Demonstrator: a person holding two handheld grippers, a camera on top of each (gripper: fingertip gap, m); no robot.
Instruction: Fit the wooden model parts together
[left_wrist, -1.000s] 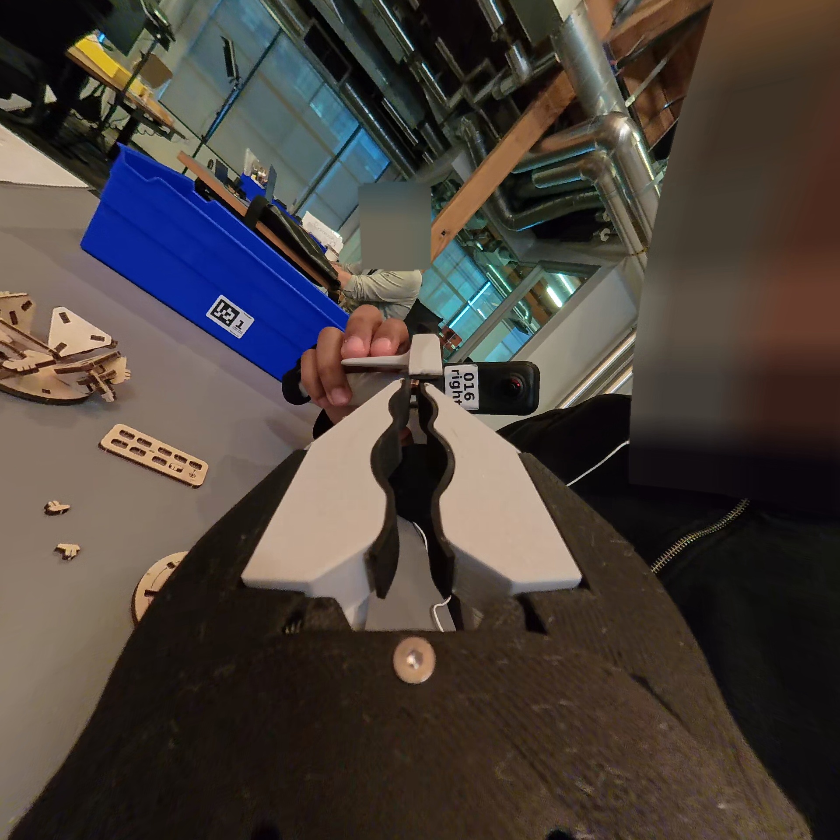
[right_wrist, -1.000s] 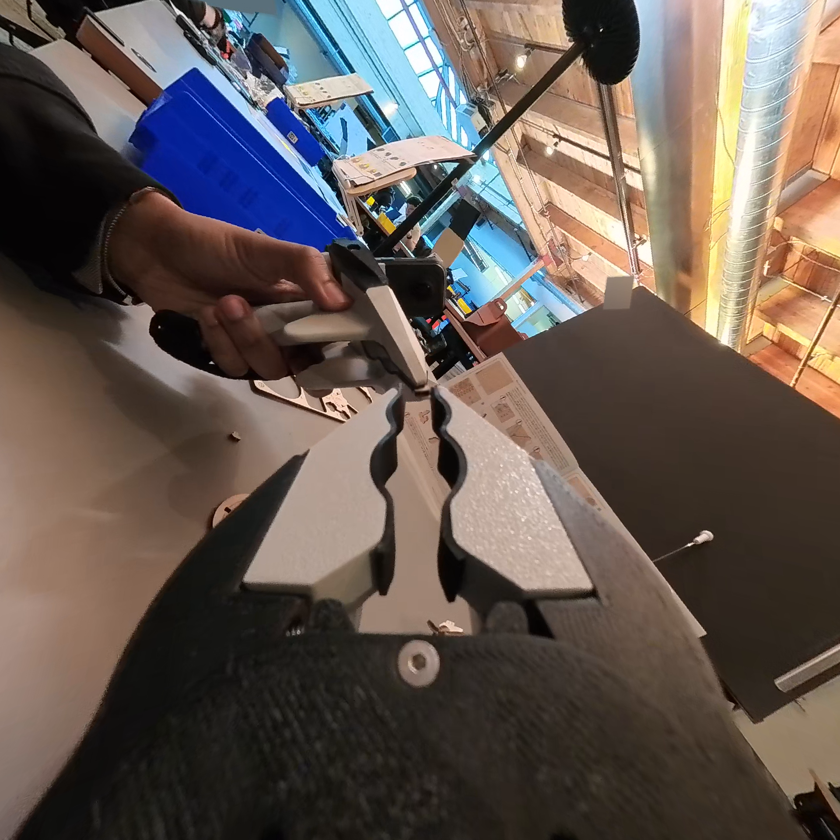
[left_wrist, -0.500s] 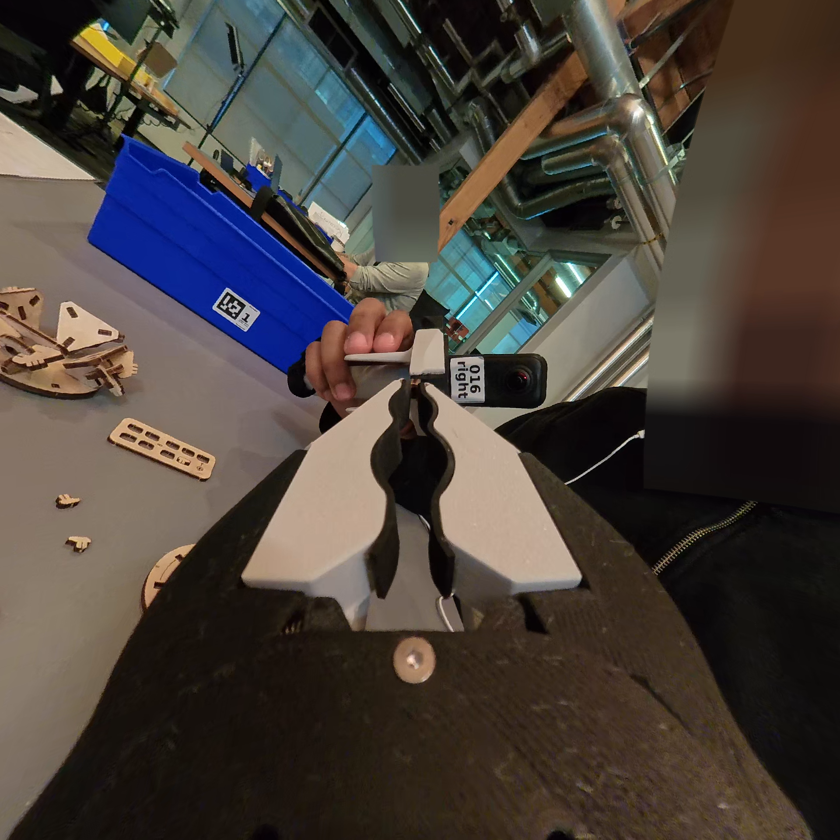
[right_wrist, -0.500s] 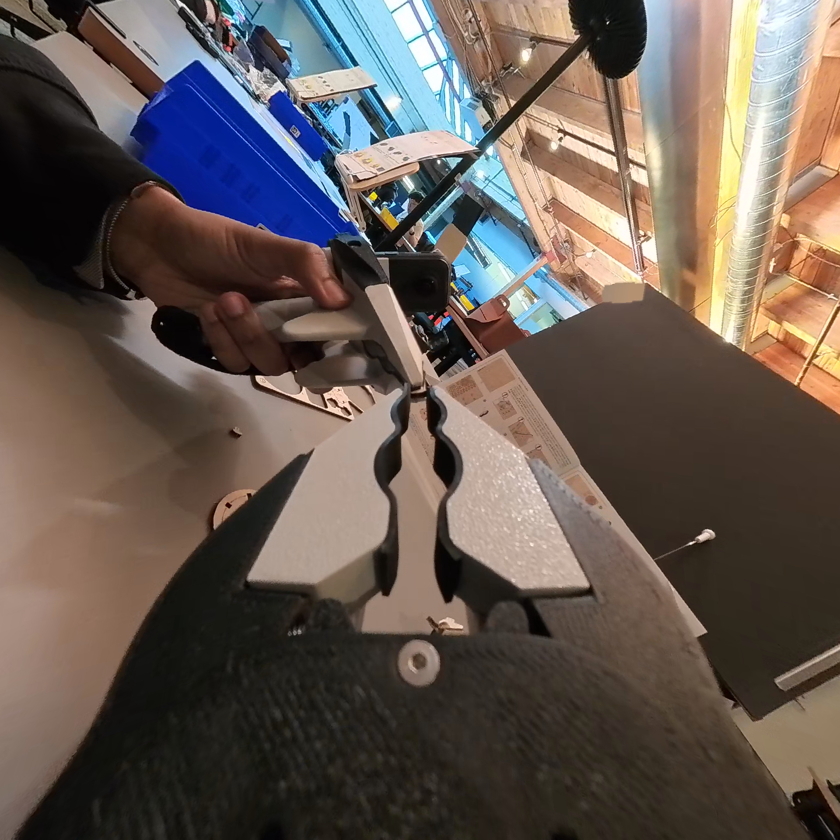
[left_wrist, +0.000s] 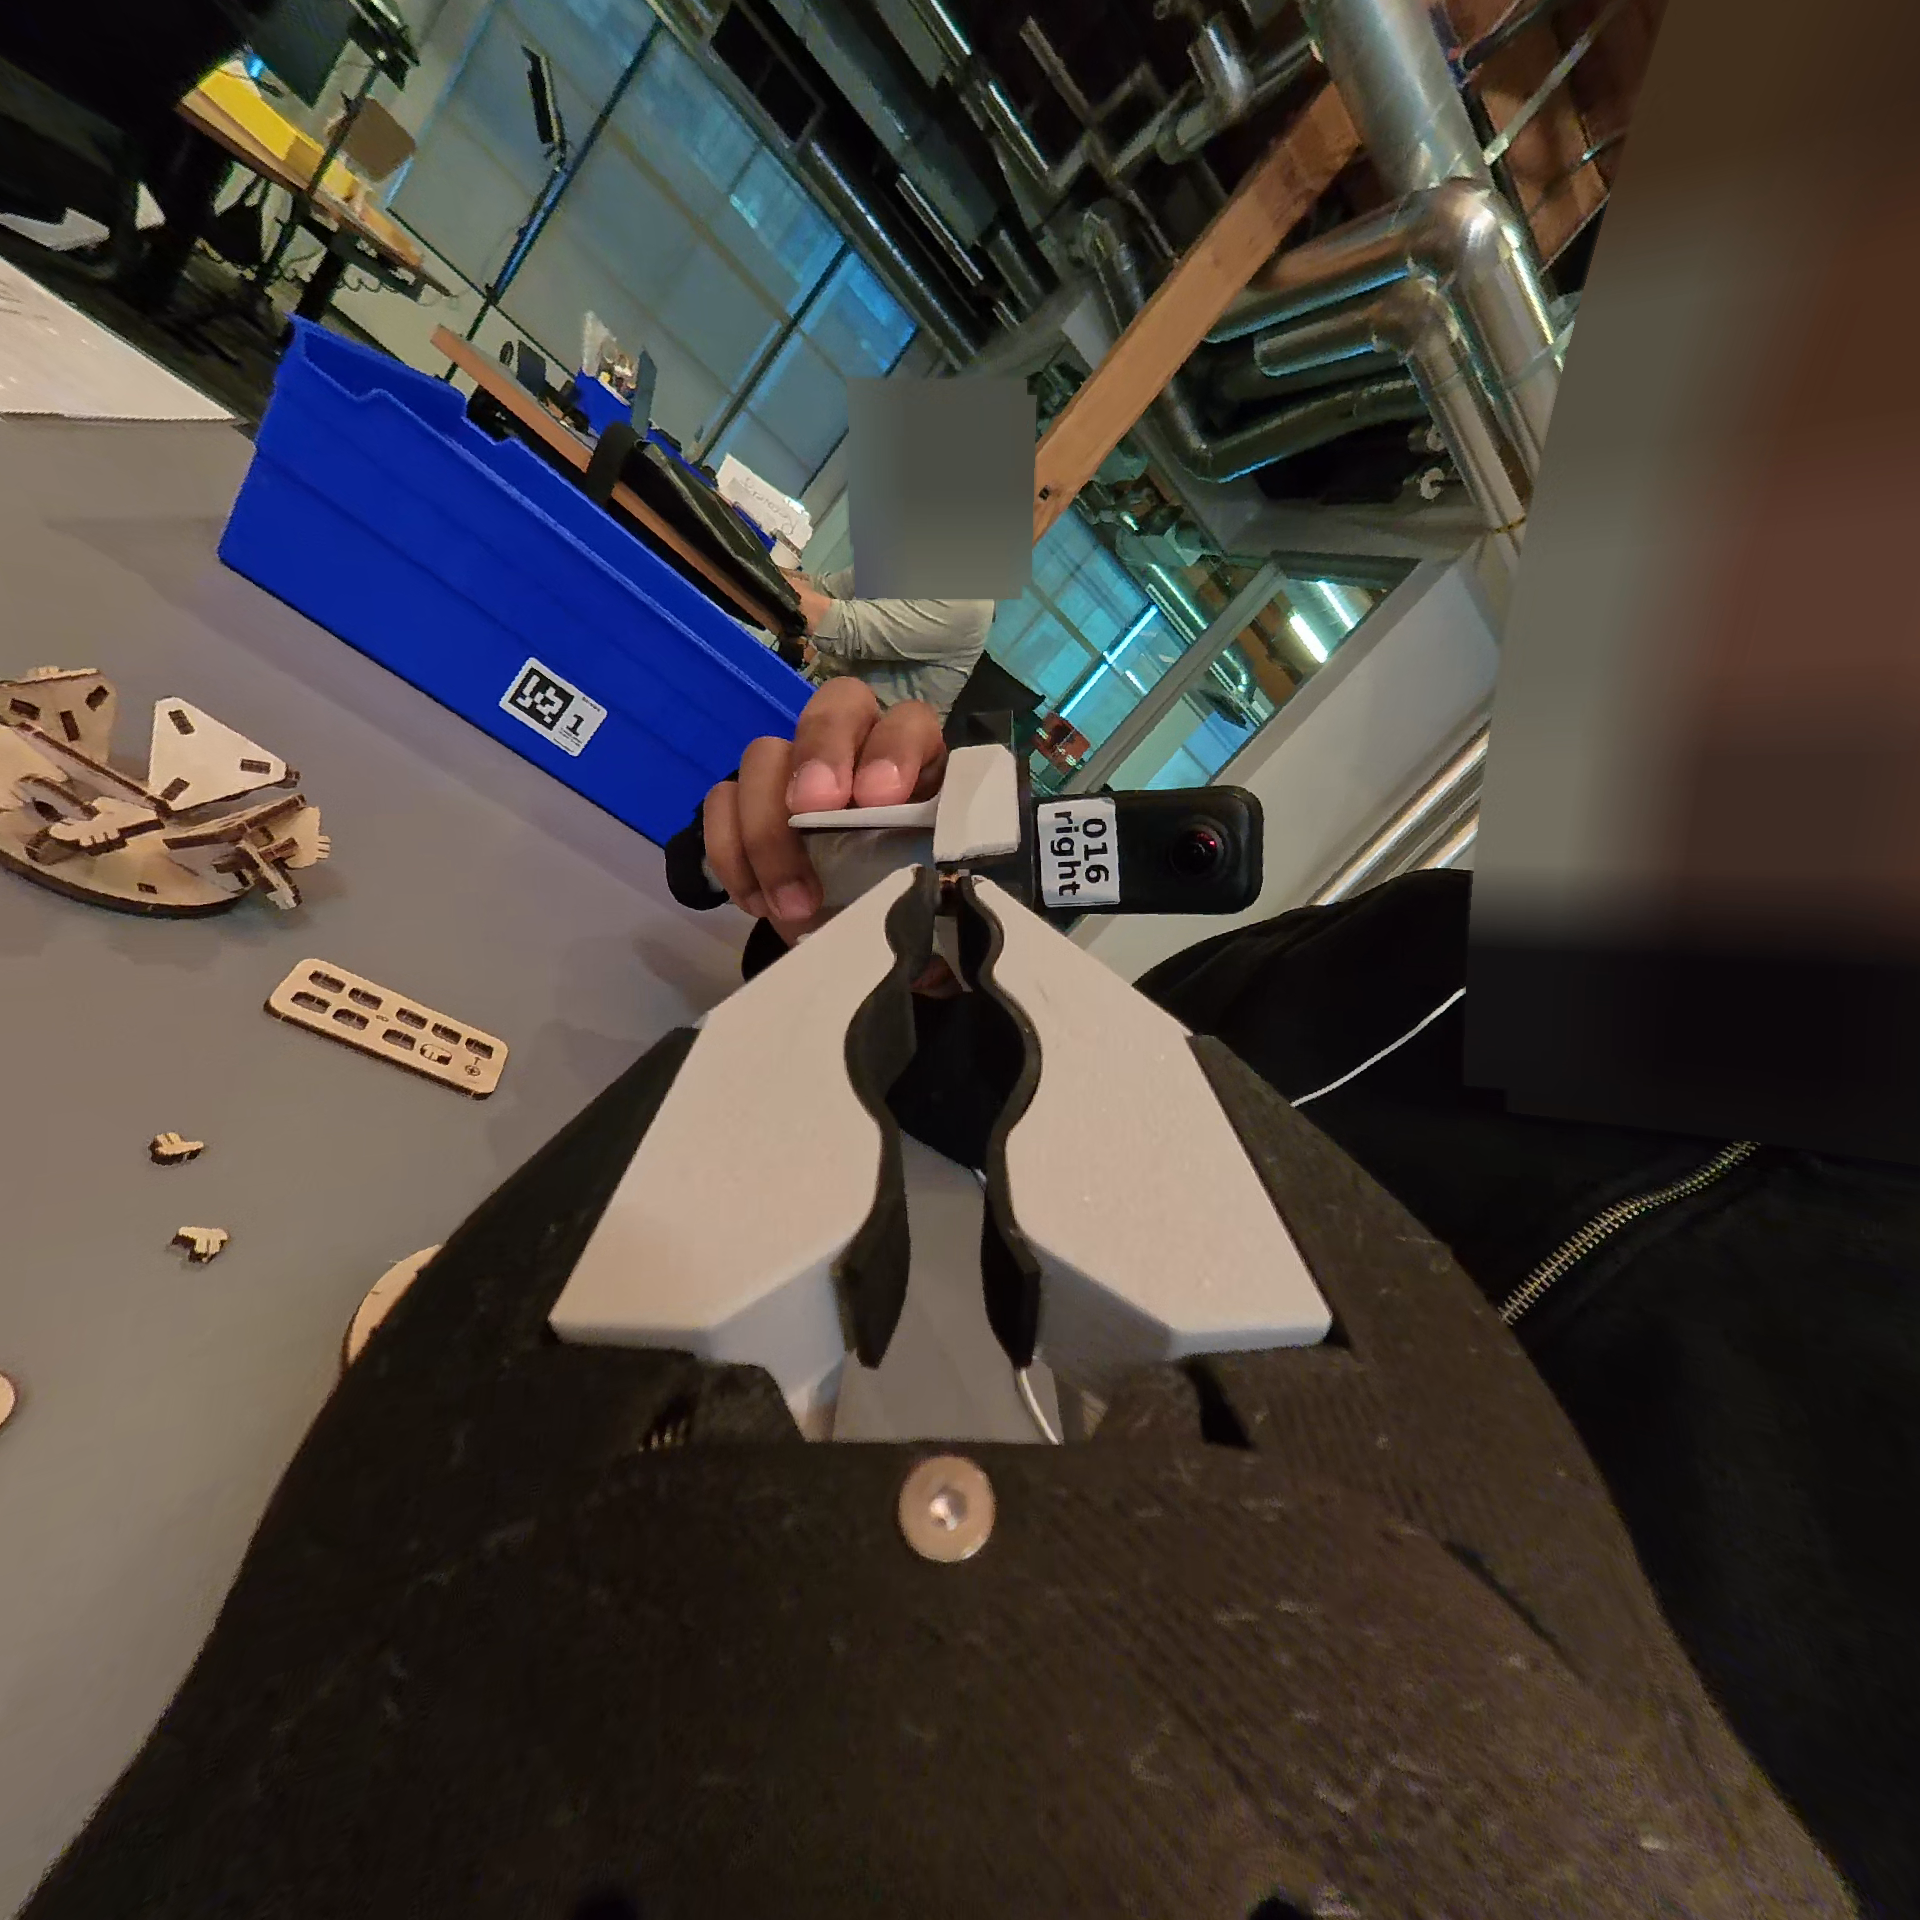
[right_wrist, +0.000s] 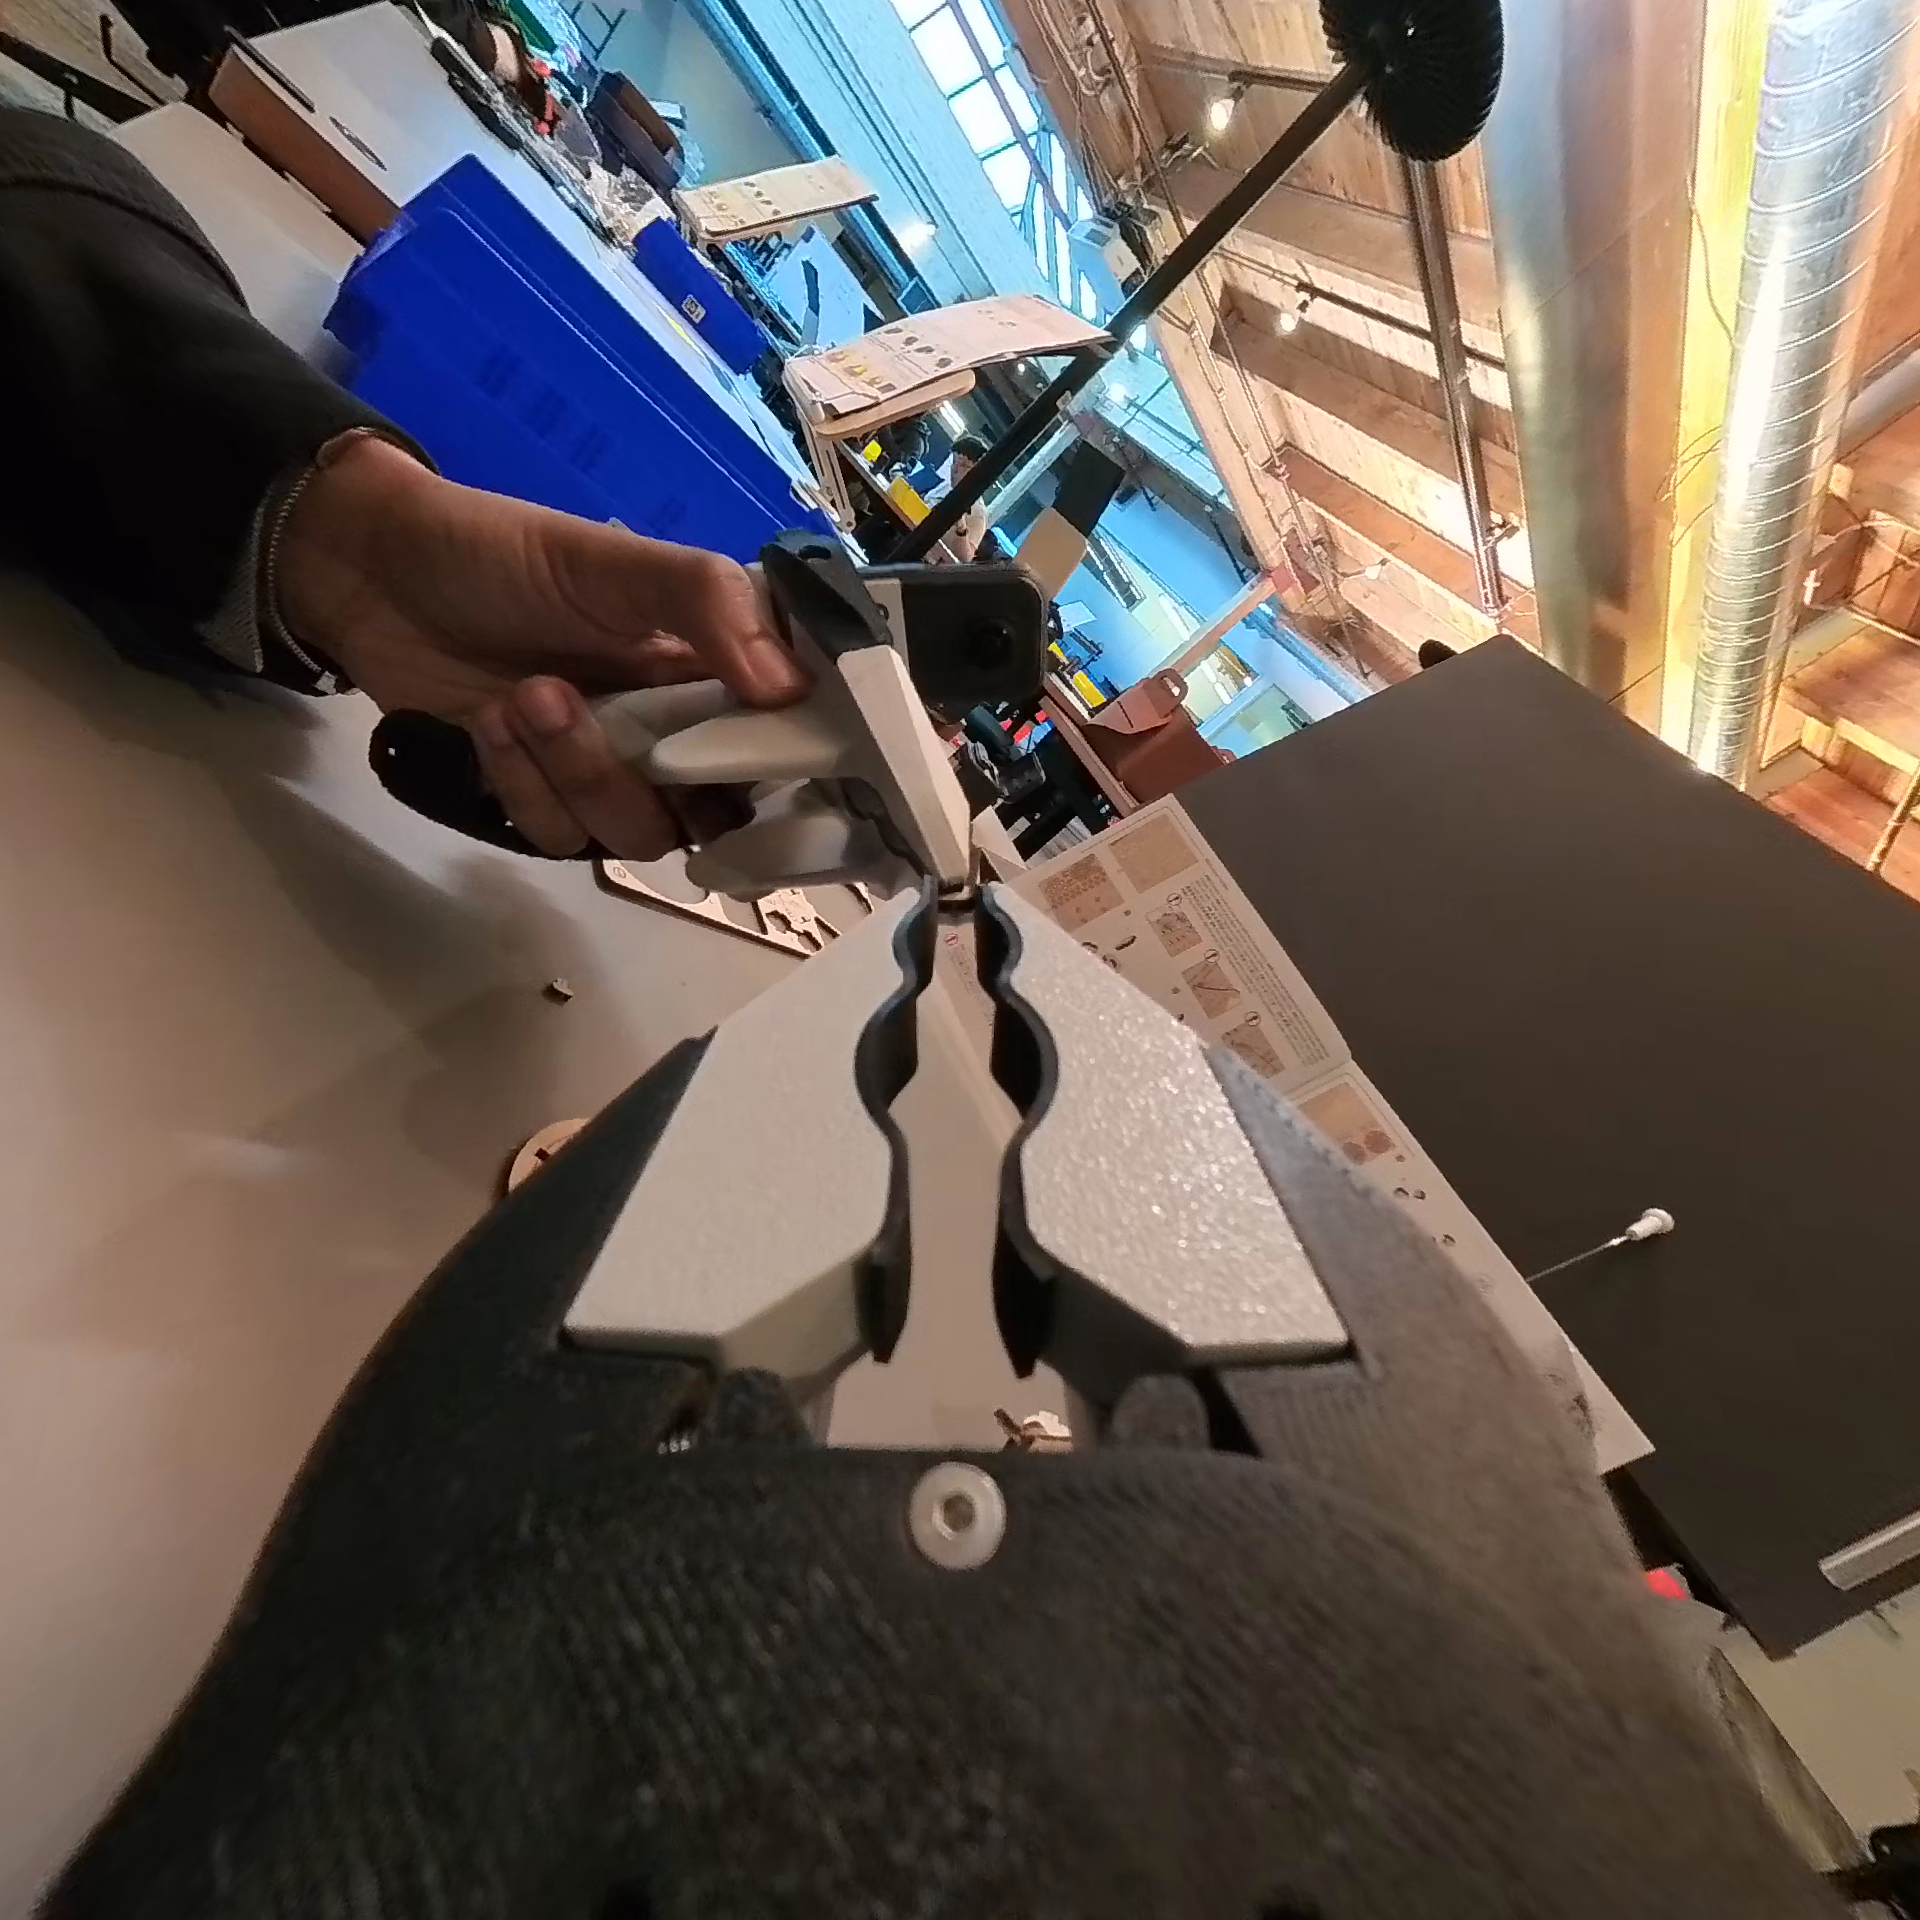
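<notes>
**Two jaws met on one tiny bit**

Grey tabletop (left_wrist: 468, 935) lay under both tools, with a blue bin (left_wrist: 436, 582) at its far edge. The left gripper (left_wrist: 940, 883) and the right gripper (right_wrist: 956, 896) were up in the air, tip to tip. Both sets of jaws were squeezed nearly shut on a tiny brown piece (left_wrist: 945, 883). It was so small, and so hidden by the black pads, that its shape was hard to make out.

The right hand (left_wrist: 800, 821) was wrapped round its handle, fingers curled over the top. The left hand (right_wrist: 520, 644) reached in from a dark sleeve and held its tool pointing down at a slant.

On the tabletop sat a half-built wooden model (left_wrist: 135, 821), cut off at the picture's side. A flat wooden strip (left_wrist: 384, 1039) with holes and two small wooden bits (left_wrist: 177, 1148) lay near it, well apart from the jaws. A round wooden disc (left_wrist: 384, 1299) peeked out from behind the left tool. A cut-out wooden sheet (right_wrist: 727, 914) was partly hidden under the left hand. A paper sheet (right_wrist: 1226, 987) lay beside a black board (right_wrist: 1558, 1039). Bare tabletop lay open between the model and the tools.
</notes>
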